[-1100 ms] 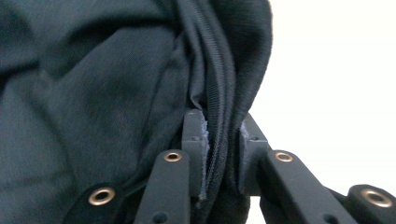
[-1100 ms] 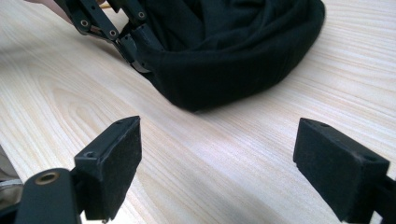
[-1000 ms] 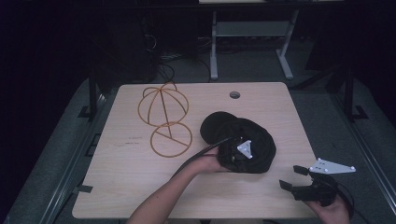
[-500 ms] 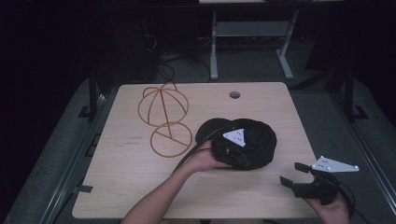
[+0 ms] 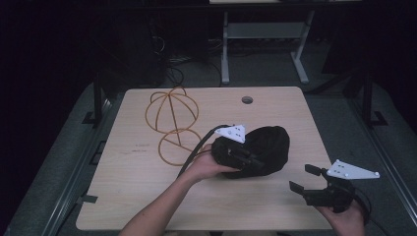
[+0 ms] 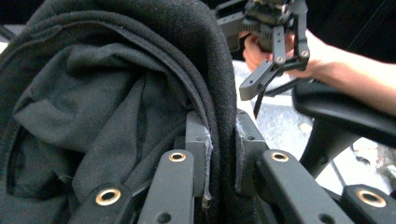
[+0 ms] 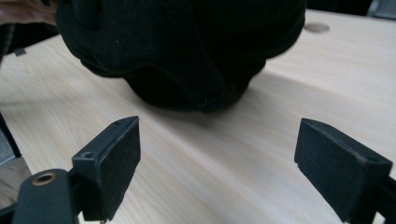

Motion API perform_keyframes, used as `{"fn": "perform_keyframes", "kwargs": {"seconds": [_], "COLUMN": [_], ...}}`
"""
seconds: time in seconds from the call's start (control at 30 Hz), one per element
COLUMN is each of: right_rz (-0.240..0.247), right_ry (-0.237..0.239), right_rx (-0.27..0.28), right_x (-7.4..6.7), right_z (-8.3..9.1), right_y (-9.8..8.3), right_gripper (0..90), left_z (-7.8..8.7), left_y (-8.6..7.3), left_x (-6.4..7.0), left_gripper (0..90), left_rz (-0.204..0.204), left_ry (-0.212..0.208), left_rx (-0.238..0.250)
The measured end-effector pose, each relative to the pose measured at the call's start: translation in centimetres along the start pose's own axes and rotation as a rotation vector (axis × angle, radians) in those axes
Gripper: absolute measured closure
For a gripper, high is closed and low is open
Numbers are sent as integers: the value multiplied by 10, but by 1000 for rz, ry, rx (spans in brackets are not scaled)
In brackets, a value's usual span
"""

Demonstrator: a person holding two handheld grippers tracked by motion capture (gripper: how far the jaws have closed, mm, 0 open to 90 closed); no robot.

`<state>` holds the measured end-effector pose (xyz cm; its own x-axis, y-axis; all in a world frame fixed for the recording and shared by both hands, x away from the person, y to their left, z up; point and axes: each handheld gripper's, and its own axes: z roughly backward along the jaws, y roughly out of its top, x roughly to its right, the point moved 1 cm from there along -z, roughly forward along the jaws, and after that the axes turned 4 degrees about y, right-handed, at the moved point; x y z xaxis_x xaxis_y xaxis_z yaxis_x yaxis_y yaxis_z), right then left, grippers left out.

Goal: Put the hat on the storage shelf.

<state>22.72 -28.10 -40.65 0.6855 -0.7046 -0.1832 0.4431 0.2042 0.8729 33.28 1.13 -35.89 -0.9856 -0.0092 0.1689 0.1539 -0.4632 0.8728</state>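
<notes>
Black hat (image 5: pixel 263 147) pinched in left tongs (image 6: pixel 219 154), just beyond the spread right tongs (image 7: pixel 217 165).

One black cloth hat (image 5: pixel 263 150), one wire hat stand (image 5: pixel 171 123), two hand-held grippers, one wooden table (image 5: pixel 133 191)

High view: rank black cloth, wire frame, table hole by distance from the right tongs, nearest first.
From the right tongs, open at the table's near right edge:
1. Black cloth, just up-left of them, clamped in the left tongs.
2. Table hole, far edge, near the middle.
3. Wire frame, far left; its near ring is about as close as the hole.
</notes>
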Motion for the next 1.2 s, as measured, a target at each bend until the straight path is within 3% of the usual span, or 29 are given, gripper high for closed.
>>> {"fn": "perform_keyframes", "kwargs": {"seconds": [0.27, 0.57, 0.77, 0.87, 0.93, 1.03, 1.2], "right_rz": [57, 104, 140, 149, 158, 196, 201], "right_ry": [42, 34, -2, 13, 39, 26, 35], "right_rx": [41, 108, 126, 144, 153, 138, 136], "right_x": [-12, -20, -22, -25, -27, -30, -31], "right_z": [-4, -11, -23, -28, -30, -33, -27], "right_y": [25, 46, 51, 53, 54, 58, 68], "right_gripper": [140, 175, 350, 475, 626, 775, 832], "left_z": [15, 20, 22, 21, 21, 24, 31], "left_y": [16, 24, 26, 25, 25, 25, 26], "left_x": [8, 14, 17, 19, 18, 16, 13], "left_gripper": [796, 795, 794, 794, 793, 791, 769], "left_rz": [-14, -23, -25, -21, -17, -3, 6], "left_ry": [-18, -34, -68, -74, -69, -59, -35], "left_rx": [58, 87, 98, 88, 91, 106, 134]}}
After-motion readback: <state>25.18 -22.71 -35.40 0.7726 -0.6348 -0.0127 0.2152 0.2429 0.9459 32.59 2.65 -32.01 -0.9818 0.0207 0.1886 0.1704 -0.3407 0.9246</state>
